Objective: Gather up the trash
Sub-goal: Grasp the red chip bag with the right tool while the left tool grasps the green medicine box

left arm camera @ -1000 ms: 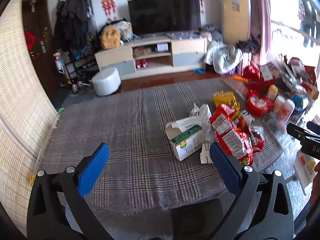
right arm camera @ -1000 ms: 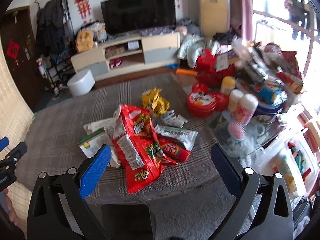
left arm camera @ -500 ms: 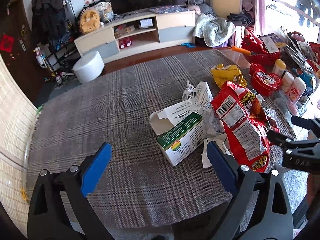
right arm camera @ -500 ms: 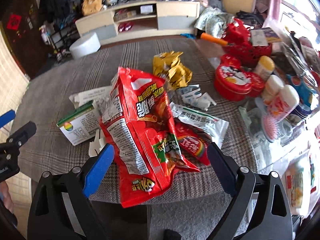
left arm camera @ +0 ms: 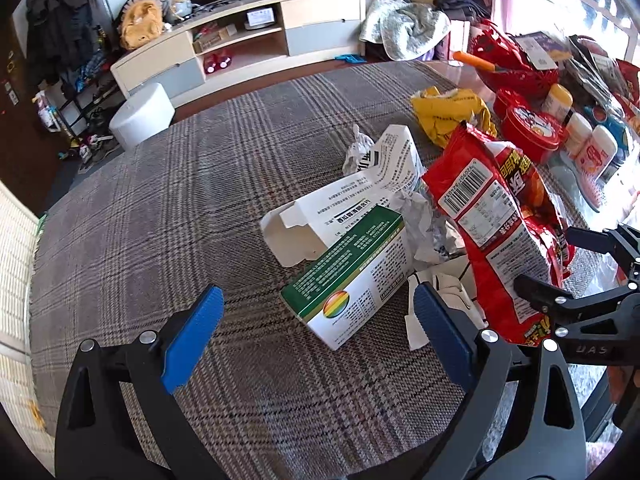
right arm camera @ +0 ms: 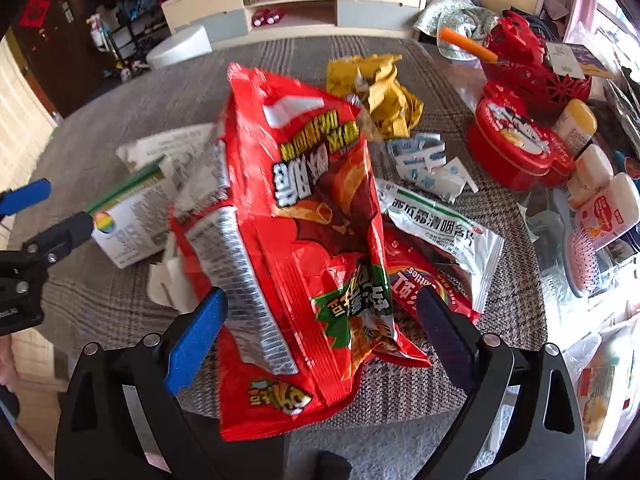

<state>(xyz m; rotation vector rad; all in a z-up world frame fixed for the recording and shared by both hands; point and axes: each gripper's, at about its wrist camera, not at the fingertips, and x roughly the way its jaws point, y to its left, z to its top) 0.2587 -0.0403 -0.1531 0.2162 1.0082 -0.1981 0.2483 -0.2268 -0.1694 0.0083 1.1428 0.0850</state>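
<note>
A trash pile lies on the plaid tablecloth. My left gripper is open, and the near end of a green-and-white carton sits between its blue pads. A crumpled leaflet lies behind the carton. My right gripper is open too, its pads on either side of the lower part of a big red snack bag, not touching it. Around the bag lie a yellow wrapper, a white sachet, torn blue-white packets and a small red wrapper. The other gripper shows in each view: the right gripper, the left gripper.
On the right of the table stand a red round tin, several small bottles, a red basket and a pink hairbrush. The near table edge is just below both grippers. Beyond the table are a white stool and a TV cabinet.
Both grippers have moved forward and down toward the table. The carton now lies between the left pads and the red bag between the right pads. Both stay open.
</note>
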